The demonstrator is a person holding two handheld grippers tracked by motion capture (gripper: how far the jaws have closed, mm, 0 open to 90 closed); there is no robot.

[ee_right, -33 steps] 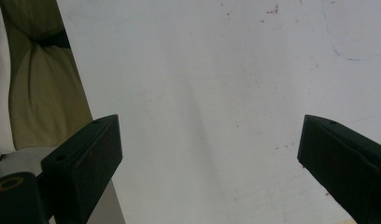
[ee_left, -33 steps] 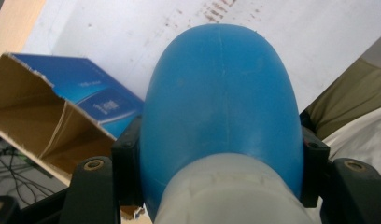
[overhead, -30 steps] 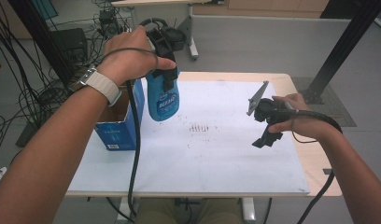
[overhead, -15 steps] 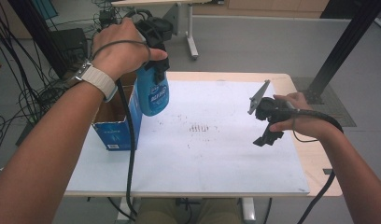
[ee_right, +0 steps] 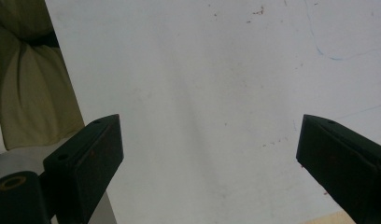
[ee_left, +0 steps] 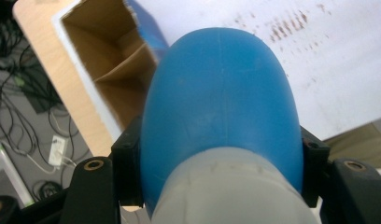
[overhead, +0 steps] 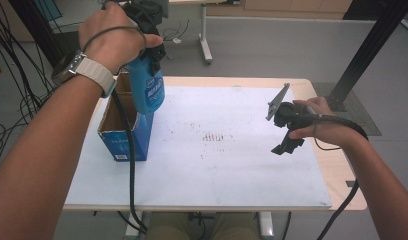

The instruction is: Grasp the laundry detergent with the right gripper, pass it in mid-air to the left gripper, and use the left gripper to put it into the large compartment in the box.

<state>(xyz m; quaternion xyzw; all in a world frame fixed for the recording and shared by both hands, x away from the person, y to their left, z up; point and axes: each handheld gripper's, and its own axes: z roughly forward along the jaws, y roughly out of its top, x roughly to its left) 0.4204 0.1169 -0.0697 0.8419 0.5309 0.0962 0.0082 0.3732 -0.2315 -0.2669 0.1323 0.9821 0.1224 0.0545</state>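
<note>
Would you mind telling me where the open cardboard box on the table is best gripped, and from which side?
I would take the cardboard box by its top rim, coming straight down from above. It stands upright with its top open, so the thin walls offer an edge the jaws can pinch. The near short wall looks best: the blue bottle, held in the left gripper, hangs over the far end.

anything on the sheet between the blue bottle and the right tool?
Nothing stands there: high view shows bare white sheet with faint brown specks between blue bottle and right tool.
</note>
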